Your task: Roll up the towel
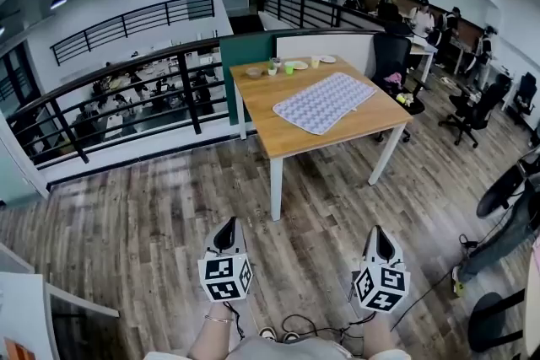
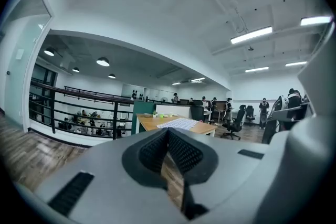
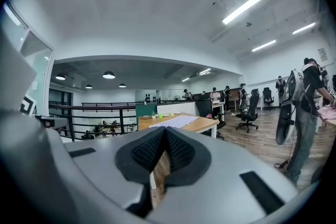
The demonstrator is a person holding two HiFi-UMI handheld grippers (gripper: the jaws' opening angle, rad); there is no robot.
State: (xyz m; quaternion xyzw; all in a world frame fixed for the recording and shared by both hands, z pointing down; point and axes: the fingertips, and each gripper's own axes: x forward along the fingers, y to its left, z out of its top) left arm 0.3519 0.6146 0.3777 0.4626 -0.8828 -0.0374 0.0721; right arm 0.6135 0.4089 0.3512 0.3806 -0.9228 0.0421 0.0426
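A patterned towel [image 1: 323,101] lies spread flat on the wooden worktop [image 1: 283,135], well apart from the person, toward 12 o'clock in the head view. Small dishes [image 1: 295,64] at the worktop's far end, about 11 o'clock of the towel, are too small to make out. The person's forearms [image 1: 209,335] are cut off by the lower edge. The left hand-held gripper [image 1: 227,230], at 7 o'clock, and the right hand-held gripper [image 1: 379,239], at 5 o'clock, are held side by side above the plank floor [image 1: 169,215], pointing roughly level toward the worktop. Both have their jaws pressed together, with nothing between them.
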